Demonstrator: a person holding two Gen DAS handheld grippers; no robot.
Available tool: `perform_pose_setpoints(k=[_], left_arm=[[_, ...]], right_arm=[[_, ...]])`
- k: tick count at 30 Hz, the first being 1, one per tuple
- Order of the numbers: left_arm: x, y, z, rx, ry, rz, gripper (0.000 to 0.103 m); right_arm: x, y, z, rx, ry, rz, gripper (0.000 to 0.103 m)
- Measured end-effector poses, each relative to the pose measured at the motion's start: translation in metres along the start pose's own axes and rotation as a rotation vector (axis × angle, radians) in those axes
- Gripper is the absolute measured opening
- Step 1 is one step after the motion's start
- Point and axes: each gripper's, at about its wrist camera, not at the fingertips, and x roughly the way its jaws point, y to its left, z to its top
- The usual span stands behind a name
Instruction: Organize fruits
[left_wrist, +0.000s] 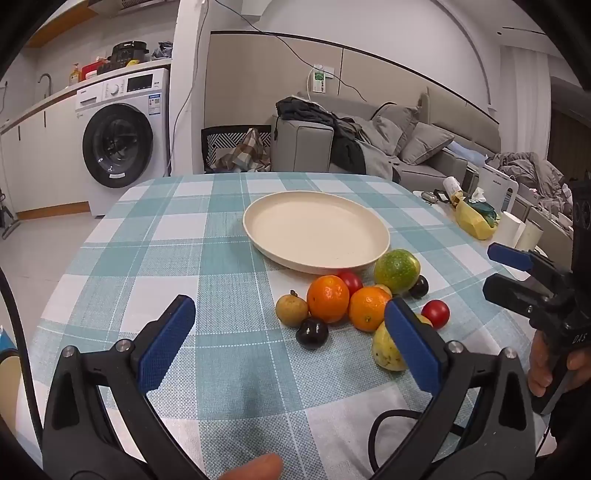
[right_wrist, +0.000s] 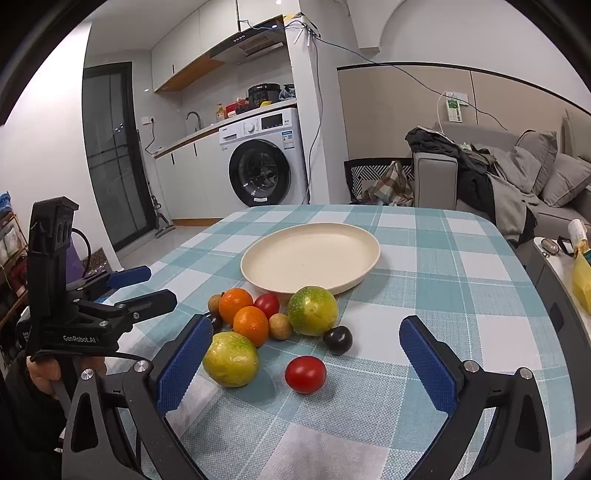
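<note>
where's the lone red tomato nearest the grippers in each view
Left wrist: the red tomato sits right of centre, at the right edge of the fruit cluster, just past the gripper's right finger.
Right wrist: the same tomato lies lower centre, between the open fingers.
Shared landmark: the cream plate behind the fruit.

The setting was a small home apartment. A washing machine (right_wrist: 264, 160) stood under a kitchen counter (right_wrist: 192, 136) with a range hood (right_wrist: 251, 44). A grey sofa (left_wrist: 399, 147) with cushions lay beyond the checked-cloth table (left_wrist: 184, 240).
</note>
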Motion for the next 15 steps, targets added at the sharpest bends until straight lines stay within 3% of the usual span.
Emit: perform_pose_setpoints(k=[15], left_arm=[[0.0063, -0.0004, 0.0001, 0.010, 0.005, -0.001, 0.102]], right_arm=[[0.0016, -0.0001, 0.0034, 0.004, 0.000, 0.000, 0.103]])
